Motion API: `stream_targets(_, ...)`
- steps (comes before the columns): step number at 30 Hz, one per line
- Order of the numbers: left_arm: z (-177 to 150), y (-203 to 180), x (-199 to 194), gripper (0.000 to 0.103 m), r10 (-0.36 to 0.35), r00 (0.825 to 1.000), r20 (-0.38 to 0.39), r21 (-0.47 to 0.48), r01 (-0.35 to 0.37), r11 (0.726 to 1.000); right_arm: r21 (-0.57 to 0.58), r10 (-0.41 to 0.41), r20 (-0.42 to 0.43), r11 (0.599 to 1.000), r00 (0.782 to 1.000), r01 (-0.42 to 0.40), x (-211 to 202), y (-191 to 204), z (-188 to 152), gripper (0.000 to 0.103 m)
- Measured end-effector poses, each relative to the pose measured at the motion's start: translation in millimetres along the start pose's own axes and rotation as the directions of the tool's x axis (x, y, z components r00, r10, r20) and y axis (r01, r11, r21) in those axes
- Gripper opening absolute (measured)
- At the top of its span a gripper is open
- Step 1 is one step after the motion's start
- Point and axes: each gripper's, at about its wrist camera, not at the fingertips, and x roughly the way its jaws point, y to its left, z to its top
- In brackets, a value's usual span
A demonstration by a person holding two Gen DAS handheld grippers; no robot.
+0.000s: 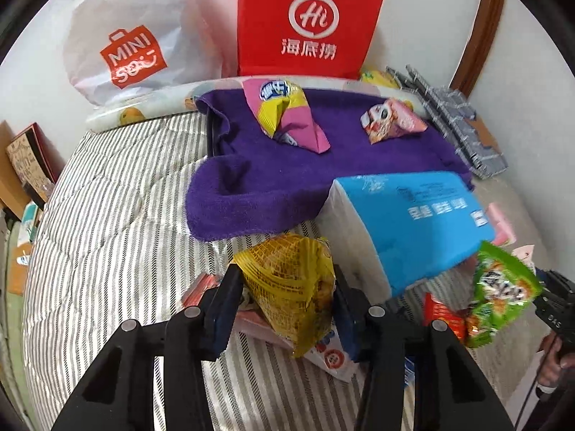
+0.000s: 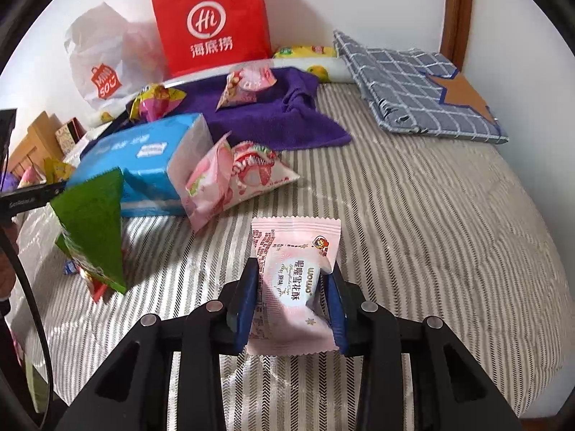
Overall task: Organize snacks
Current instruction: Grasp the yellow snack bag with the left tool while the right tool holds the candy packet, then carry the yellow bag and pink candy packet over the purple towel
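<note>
On the bed [image 2: 431, 215] we find the towel [image 1: 287, 172] at twelve o'clock, two snack bags [image 1: 287, 115] [image 1: 391, 118] lying on it, well apart. Behind the towel, against the wall, stand the paper bag [image 1: 309, 18] and, at its ten o'clock, the plastic bag [image 1: 122, 36]. The tissue pack [image 1: 413, 222] overlaps the towel's near edge at two o'clock. A folded cloth [image 2: 413, 86] lies at the bed's two o'clock corner. A wrapped snack [image 2: 233, 176] leans on the tissue pack's end.

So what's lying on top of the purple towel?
Two snack packets: a pink-and-yellow packet and a smaller pink packet, both on the purple towel. Whatever lies under the towel is hidden.
</note>
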Motion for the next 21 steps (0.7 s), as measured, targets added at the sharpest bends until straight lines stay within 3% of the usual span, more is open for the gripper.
stream_targets(9, -12.0, -1.6, -35.3, 0.045, -0.07, 0.996, 0.048, -0.004, 0.071, 0.997, -0.011, -0.015, 0.066, 1.0, 0.998, 0.016, -33.7, 14.0, 13.7, 0.036)
stream_targets(14, -22.8, -6.5, -50.1, 0.045, -0.113, 0.992, 0.06, -0.028, 0.115, 0.993, -0.01, 0.022, 0.093, 1.0, 0.995, -0.021, -49.1, 26.5, 20.3, 0.036)
stream_targets(21, -27.8, -35.5, -71.7, 0.045, -0.154, 0.984, 0.086, 0.022, 0.153, 0.988, -0.054, 0.059, 0.151, 0.997, 0.987, -0.052, -70.7, 49.6, 33.7, 0.036)
